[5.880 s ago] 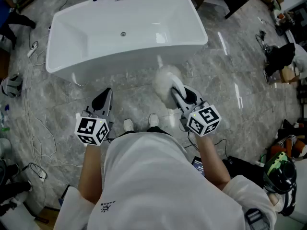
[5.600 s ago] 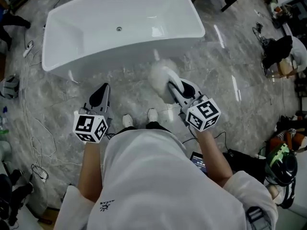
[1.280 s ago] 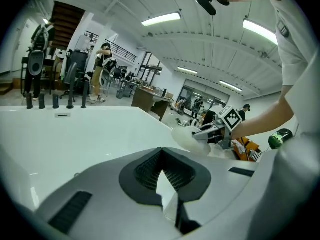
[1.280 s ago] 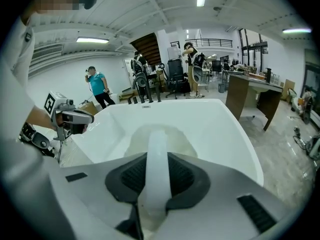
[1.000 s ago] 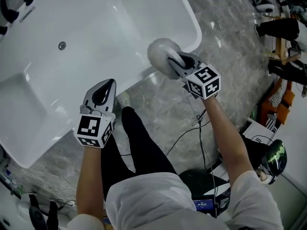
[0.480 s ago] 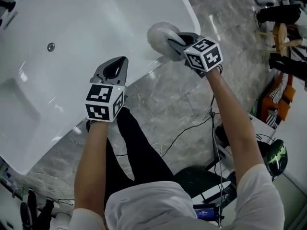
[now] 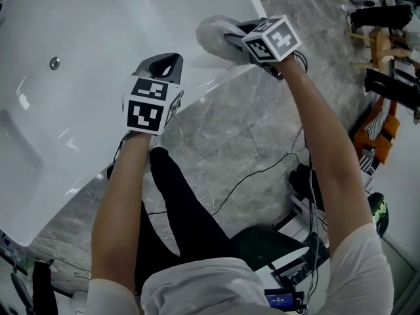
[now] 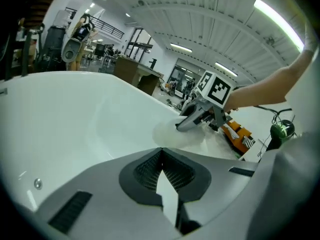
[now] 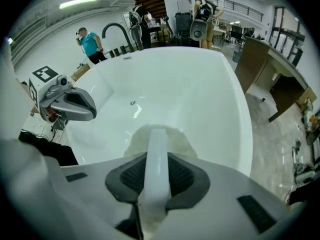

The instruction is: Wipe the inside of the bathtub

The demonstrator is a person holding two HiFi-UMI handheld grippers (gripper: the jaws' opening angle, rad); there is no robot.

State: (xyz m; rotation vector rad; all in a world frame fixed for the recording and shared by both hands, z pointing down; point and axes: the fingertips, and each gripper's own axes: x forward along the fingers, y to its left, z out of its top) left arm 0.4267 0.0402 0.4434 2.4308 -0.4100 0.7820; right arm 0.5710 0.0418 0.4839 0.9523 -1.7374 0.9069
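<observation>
Across the left of the head view, the white bathtub (image 7: 98, 31) showed a glossy, bare interior. Its basin held only the round drain (image 7: 54, 63), set in the tub bottom toward the far left. Broad open basin lay between the drain and the near rim.

Over that near rim the left gripper (image 7: 167, 61) hung above the inner slope, its jaws brought together tip to tip with nothing between them.

Further right, just inside the near rim by the tub's right-hand corner, the right gripper (image 7: 230, 35) was clamped on the white handle (image 9: 157, 154) of a fluffy white wiping pad (image 7: 209, 35). The pad lay against the inner wall. The two grippers were near each other but apart.

Outside the rim, at right, the grey marble floor (image 7: 243, 130) carried loose black cables (image 7: 262, 172).
</observation>
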